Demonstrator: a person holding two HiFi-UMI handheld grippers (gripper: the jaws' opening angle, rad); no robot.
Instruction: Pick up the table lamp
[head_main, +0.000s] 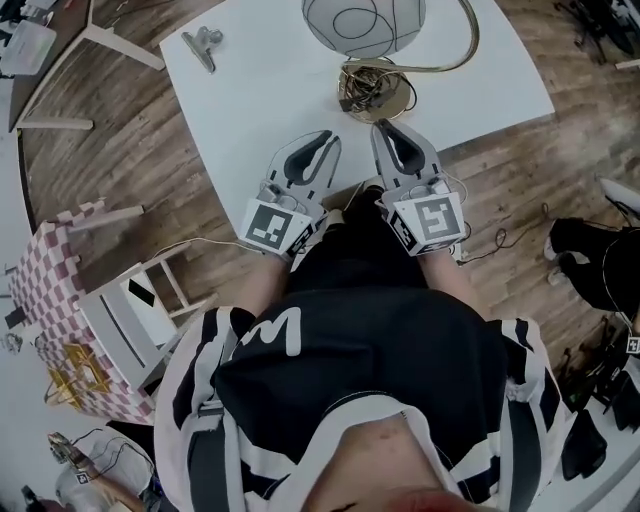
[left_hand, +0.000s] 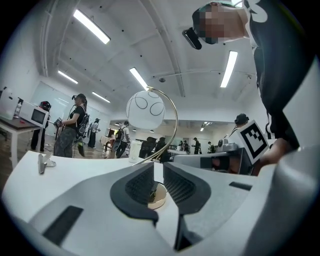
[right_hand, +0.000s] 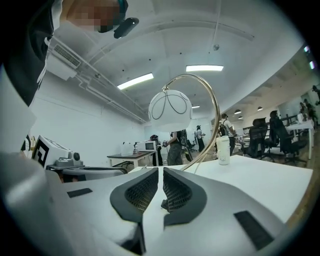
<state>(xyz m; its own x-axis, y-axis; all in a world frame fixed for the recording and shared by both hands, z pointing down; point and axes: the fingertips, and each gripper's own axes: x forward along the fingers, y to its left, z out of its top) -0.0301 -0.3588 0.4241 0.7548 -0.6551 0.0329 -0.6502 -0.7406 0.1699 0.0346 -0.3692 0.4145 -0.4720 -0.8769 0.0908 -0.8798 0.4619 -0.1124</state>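
Observation:
The table lamp stands at the near edge of the white table (head_main: 260, 100): a white globe shade (head_main: 362, 22), a curved brass stem (head_main: 465, 50) and a round brass base (head_main: 372, 88). My left gripper (head_main: 328, 140) lies level just short of the base, on its left. Its jaws stand a narrow slit apart with nothing between them, and the base (left_hand: 159, 196) shows through the gap under the shade (left_hand: 145, 109). My right gripper (head_main: 386, 127) points at the base from the near right, jaws together and empty. Above it rise the shade (right_hand: 170, 111) and stem (right_hand: 214, 115).
A metal binder clip (head_main: 205, 45) lies at the table's far left. A white bottle (right_hand: 223, 150) stands on the table behind the stem. A checkered stool (head_main: 70, 290) and white wooden frame (head_main: 140, 310) sit on the floor at left, black bags (head_main: 590, 260) at right. People stand in the background.

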